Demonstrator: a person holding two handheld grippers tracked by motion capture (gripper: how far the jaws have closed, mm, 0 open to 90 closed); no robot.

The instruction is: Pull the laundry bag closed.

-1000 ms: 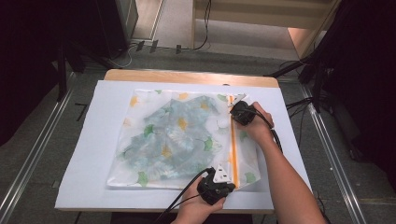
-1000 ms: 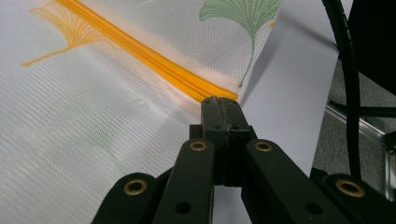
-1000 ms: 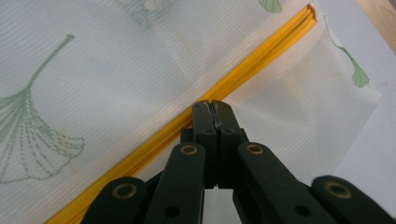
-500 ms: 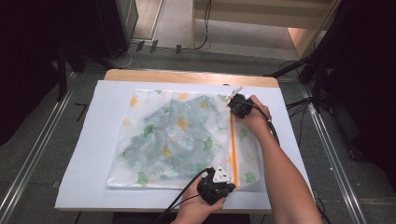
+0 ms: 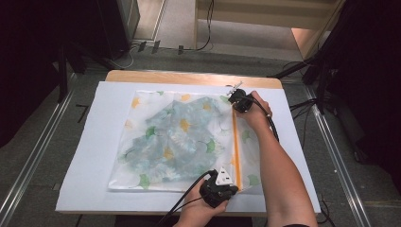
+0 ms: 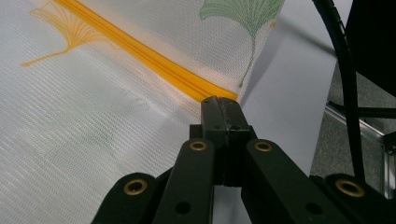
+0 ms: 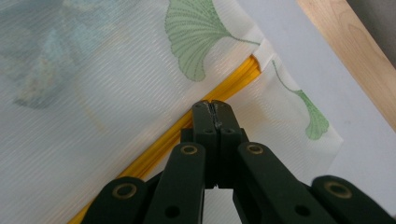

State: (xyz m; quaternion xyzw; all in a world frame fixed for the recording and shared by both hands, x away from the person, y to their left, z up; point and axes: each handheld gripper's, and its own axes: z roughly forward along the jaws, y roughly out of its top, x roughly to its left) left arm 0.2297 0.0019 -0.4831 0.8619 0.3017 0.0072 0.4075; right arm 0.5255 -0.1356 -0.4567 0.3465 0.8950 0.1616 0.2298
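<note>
We are zipping a mesh bag (image 5: 179, 139) that lies flat on the white sheet (image 5: 90, 142) covering the tabletop (image 5: 189, 77), with a folded patterned cloth (image 5: 175, 137) showing through it. Its orange zipper (image 5: 235, 146) runs along the bag's right side, from the near edge to the far edge. Our left gripper (image 5: 227, 183) sits at the near end of that zipper, jaws pressed together; in the left gripper view the tips (image 6: 219, 105) meet right at the zipper's end (image 6: 205, 91), pinning the bag there, it seems. Our right gripper (image 5: 235, 97) is at the far end, jaws pressed together too, and in the right gripper view they (image 7: 212, 109) rest on the orange line (image 7: 233, 81) near the far corner; whether they pinch the slider we cannot tell. We judge the stroke along the zipper to be close to its end. Next we need to run the last bit home while the left keeps the bag taut, then let go with both
</note>
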